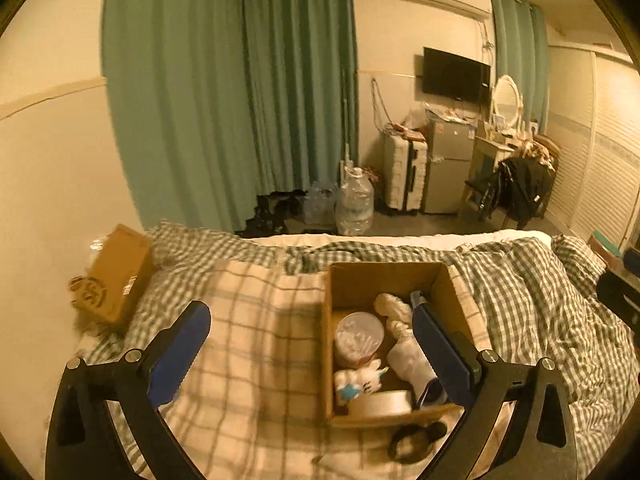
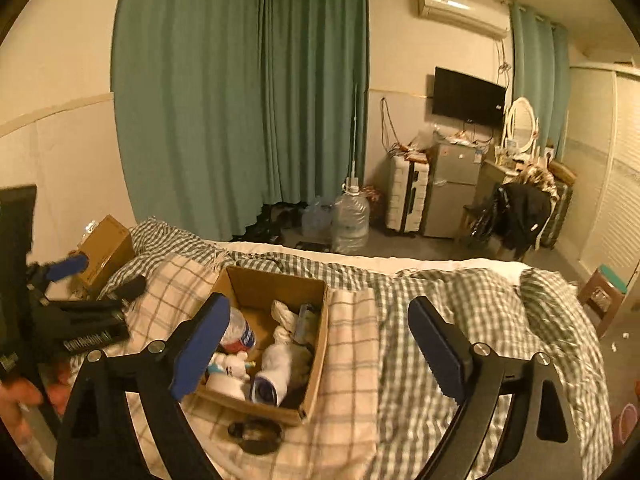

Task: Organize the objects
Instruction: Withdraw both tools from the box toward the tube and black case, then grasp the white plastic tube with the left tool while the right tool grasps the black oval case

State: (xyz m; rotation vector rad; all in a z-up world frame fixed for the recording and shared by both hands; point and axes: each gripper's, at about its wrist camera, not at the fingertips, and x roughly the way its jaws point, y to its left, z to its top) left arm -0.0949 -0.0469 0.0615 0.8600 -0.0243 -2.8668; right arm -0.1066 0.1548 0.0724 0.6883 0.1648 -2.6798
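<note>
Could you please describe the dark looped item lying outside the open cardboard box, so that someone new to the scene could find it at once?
Start at the bed with the checked bedding, and find the open cardboard box on the pale plaid blanket. Just in front of the box's near wall lies a small dark looped item. It is the only loose thing on the blanket outside the box, and much darker than the pale items inside.

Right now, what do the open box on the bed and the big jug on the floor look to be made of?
The box looks like plain brown cardboard: matte, with thin folded walls. The jug seems to be clear plastic: see-through, faintly glossy, with a white cap. The dim light leaves both a little uncertain.
</note>
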